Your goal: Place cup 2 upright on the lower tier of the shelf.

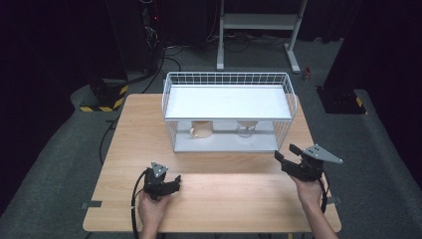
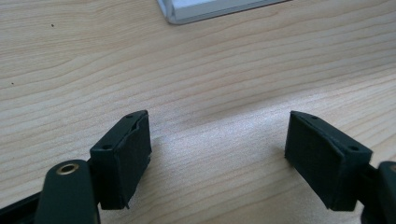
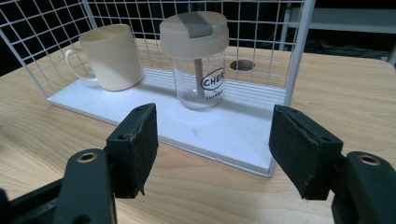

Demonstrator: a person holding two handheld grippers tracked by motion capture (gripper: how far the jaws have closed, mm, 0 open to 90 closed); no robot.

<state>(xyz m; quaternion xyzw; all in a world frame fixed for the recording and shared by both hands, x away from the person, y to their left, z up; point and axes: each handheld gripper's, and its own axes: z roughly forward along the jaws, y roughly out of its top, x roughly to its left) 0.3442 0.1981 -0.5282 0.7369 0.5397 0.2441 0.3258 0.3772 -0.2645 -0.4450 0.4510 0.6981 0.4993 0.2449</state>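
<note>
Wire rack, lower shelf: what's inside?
On the wire rack's lower shelf: a cream mug and a lidded clear cup with a stick inside. In the high view the upper shelf covers their tops.

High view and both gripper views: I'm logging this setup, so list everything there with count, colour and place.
Table: one, light wood, centre.
Wire rack: one, white, two shelves, at the table's far side.
Mug: one, cream, lower shelf, beside the tumbler.
Tumbler: one, clear with frosted lid, lower shelf.
Metal stand: one, pale grey, on the floor beyond the table.
Left tool: black, open, low over the near table.
Right tool: black, open, facing the rack's front.
</note>
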